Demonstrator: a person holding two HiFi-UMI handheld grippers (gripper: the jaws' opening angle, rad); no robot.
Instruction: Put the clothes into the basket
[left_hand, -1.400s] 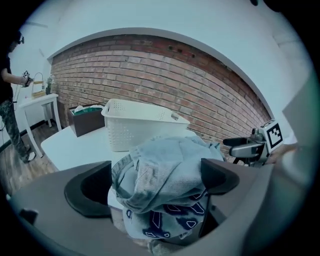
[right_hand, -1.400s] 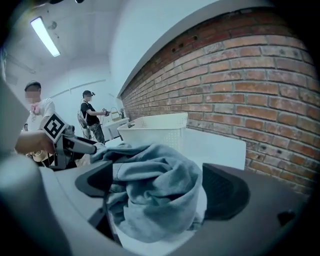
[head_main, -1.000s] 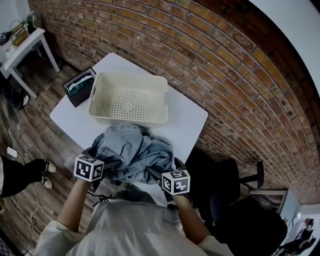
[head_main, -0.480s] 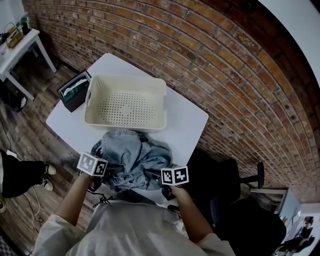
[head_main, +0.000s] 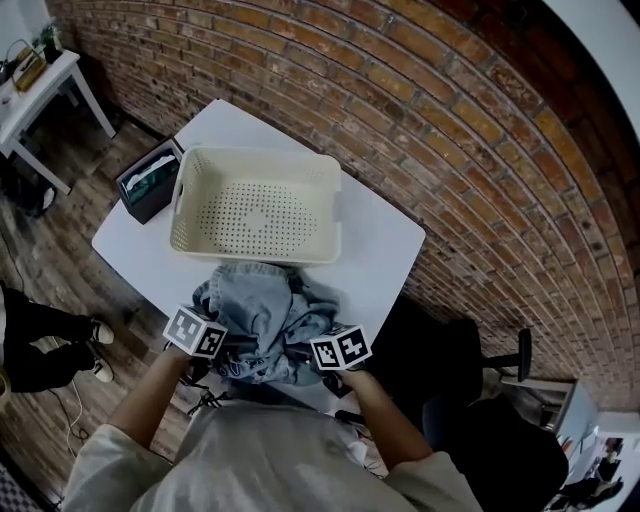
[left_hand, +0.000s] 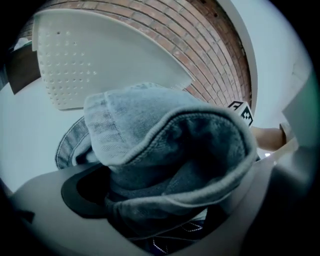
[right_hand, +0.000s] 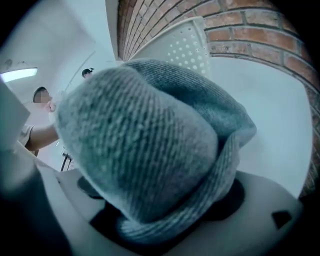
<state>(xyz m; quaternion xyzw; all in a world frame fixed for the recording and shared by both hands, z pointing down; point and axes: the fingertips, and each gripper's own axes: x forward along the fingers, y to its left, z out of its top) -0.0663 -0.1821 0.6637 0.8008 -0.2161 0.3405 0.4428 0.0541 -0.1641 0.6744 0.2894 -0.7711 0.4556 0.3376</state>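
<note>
- Both pairs of tongs are sinking lower into the near edge of the clothes (head_main: 262, 312) than a second ago, and their marker cubes are now overlapping the denim.
- The right tongs (right_hand: 160, 210) have just been closing. They are standing fairly wide with a thick roll of grey-blue fabric bulging between the jaws, not yet plainly pinched.
- The left tongs (left_hand: 165, 205) are also gaping wide, with a folded cuff of the same heap filling the gap and draping over the lower jaw.
- The clothes are lying in one crumpled heap on the white desk (head_main: 385, 250), between the person and the basket (head_main: 256, 154). Their far edge is lying just beside the basket's near wall, and the basket is sitting empty.
- Each pair of tongs is taking one flank of the heap, left and right. This is likely so that the bulky bundle lifts evenly, without trailing, over the near wall.
</note>
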